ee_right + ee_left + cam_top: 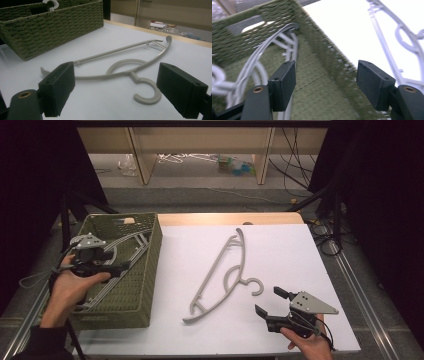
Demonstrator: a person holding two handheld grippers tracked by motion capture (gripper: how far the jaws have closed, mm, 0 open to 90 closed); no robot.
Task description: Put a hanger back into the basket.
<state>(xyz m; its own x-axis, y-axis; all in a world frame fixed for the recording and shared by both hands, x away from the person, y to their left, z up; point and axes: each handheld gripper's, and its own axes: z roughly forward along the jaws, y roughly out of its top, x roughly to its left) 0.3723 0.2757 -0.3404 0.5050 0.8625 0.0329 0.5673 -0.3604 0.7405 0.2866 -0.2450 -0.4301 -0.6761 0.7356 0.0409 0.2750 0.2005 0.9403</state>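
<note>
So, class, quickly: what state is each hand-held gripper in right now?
Left hand-held gripper: open, holding nothing, over the basket.
Right hand-held gripper: open, holding nothing, near the hanger hook.

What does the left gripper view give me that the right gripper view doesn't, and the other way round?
Left gripper view: the inside of the basket, with hangers lying on its floor, and the left gripper open above them.
Right gripper view: the basket's outer wall, one hook poking above its rim, and the right gripper open, aimed at the table hanger's hook.
Both: the green basket and the grey hanger lying on the white table.
</note>
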